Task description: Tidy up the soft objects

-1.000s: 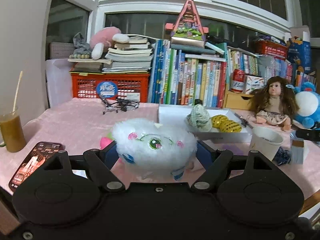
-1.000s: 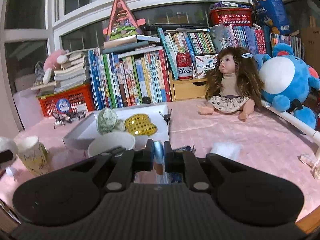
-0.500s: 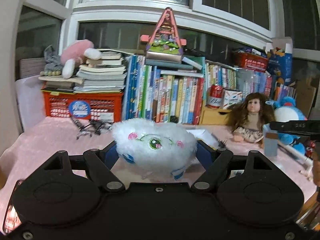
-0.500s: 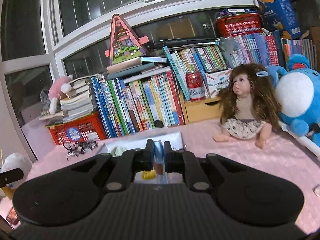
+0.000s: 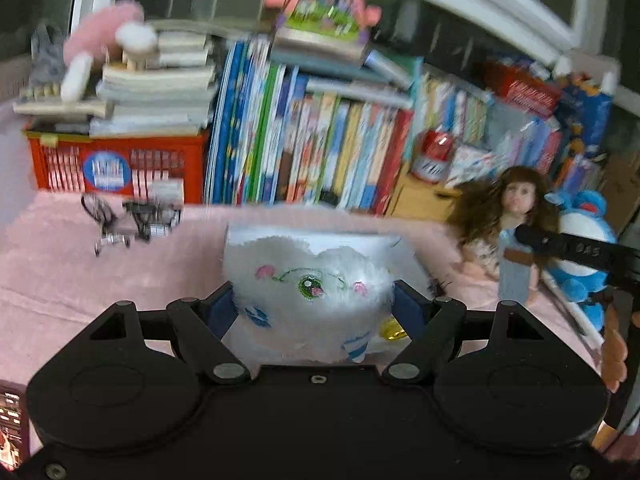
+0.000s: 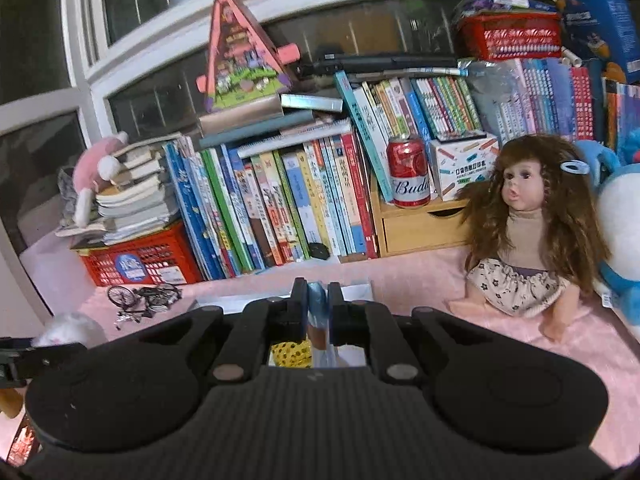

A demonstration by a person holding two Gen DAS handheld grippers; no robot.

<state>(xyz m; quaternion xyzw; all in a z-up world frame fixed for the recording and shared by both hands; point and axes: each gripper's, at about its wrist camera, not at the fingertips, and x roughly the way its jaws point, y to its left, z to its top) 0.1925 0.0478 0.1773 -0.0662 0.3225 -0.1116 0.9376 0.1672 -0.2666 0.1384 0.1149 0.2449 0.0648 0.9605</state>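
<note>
My left gripper is shut on a fluffy white plush toy with an embroidered green eye, held above the near edge of a white tray. My right gripper is shut on a thin blue soft item, held over the same tray. A yellow sequin object lies in the tray under it. The right gripper and its blue item show at the right of the left wrist view. The white plush shows at the left of the right wrist view.
A long-haired doll and a blue plush sit at the right on the pink tablecloth. Books, a red crate, a beer can and a small toy bicycle line the back. A phone lies at the near left.
Both grippers have moved forward and lower toward the tray, each still holding its item. The left wrist view is motion-blurred.
</note>
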